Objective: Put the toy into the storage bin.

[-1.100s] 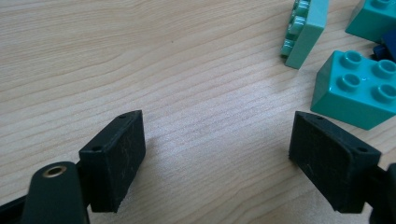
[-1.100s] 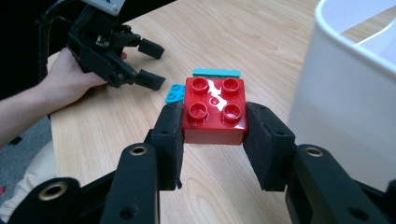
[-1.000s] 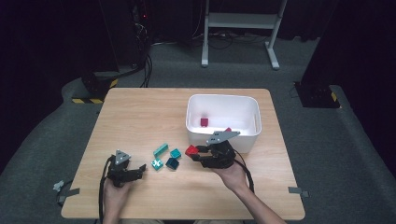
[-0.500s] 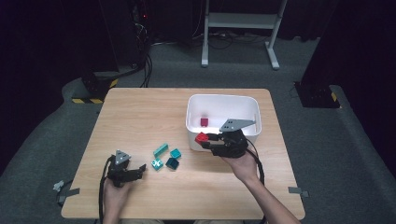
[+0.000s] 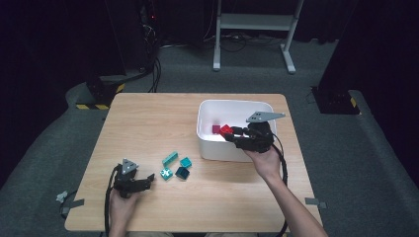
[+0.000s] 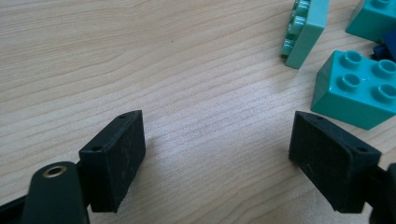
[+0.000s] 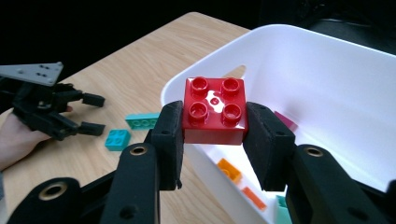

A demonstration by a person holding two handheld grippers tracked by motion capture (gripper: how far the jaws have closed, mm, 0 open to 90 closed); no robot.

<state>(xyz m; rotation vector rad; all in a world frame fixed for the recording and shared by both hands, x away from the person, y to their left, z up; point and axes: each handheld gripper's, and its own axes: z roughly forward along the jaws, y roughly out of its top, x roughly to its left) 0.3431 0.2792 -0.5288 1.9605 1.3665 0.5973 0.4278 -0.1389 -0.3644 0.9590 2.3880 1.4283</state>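
Right claw (image 7: 214, 135) gripping red brick (image 7: 215, 109), now over white bin (image 5: 207, 111) with another red brick (image 5: 216, 129)

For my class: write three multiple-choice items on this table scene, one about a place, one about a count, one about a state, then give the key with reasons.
1. Where is the red brick?
A. Between the right tool's pads at the white bin's rim
B. On the floor
C. Under the left tool

2. How many studs top the red brick?
A. Two
B. Four
C. Eight

3. How do the left tool's jaws stand?
A. Shut on a teal brick
B. Shut on nothing
C. Open over bare wood

Key: A, both pads press its sides; B, two rows of two; C, wood grain shows between the pads.
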